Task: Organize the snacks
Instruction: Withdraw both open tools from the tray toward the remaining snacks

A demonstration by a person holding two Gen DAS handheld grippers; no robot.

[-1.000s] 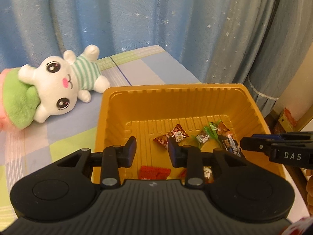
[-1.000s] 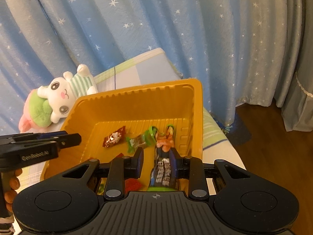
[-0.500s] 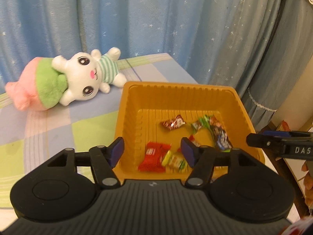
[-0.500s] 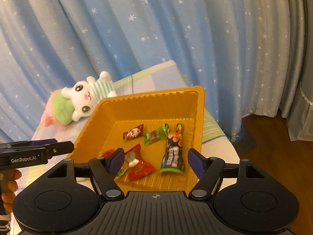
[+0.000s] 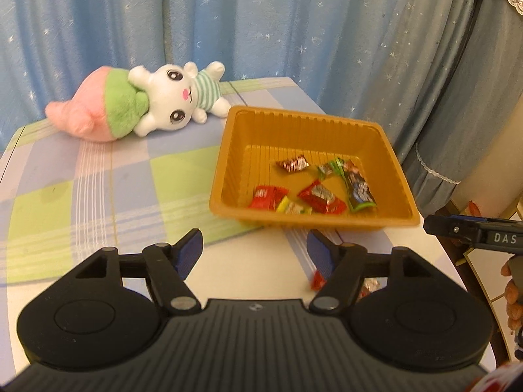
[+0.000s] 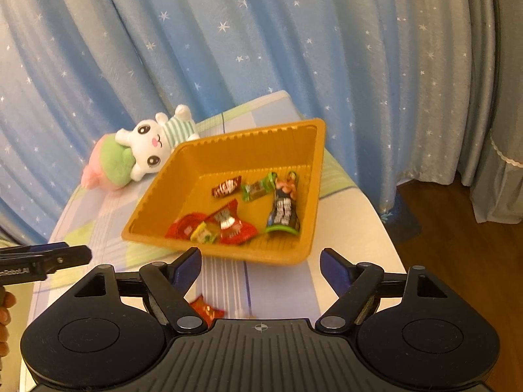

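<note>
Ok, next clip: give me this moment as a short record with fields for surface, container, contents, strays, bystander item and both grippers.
surface: table with checked cloth
container: orange tray, upright
contents: six wrapped snacks, among them a dark bar
strays: red wrapper on the table outside the tray
bystander item: plush toy lying beside the tray
left gripper: jaws just opened, nothing between
right gripper: jaws just opened, nothing between

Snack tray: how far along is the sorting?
Done: about six wrapped snacks lie in the orange tray. In hand: nothing. The left hand-held gripper and right hand-held gripper have just been opening, with nothing between the jaws. Left: a red-wrapped snack on the table near the grippers, outside the tray.
</note>
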